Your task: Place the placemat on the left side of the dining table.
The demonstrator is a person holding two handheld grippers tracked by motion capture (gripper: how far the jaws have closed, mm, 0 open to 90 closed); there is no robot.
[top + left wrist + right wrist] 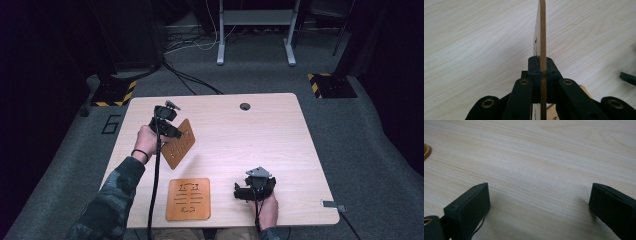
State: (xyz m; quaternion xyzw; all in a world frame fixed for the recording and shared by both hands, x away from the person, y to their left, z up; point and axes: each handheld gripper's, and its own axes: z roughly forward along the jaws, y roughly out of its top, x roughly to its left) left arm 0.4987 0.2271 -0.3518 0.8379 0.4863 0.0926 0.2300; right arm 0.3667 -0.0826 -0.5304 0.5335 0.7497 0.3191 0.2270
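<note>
Pale wood-grain table [280, 145] carries a second flat brown slotted board [188, 199] near its front edge. Left gripper [172, 131] clamps the thin brown slotted board [178, 144] on edge, raised; that narrow pinch could let it pivot and slip. Right gripper [241, 192] rests wide open, empty.

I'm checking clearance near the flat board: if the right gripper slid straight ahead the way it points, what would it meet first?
Probably nothing soon: the right gripper points along bare table. The flat wooden board lies beyond, its corner edging in, likely just off that line.
</note>
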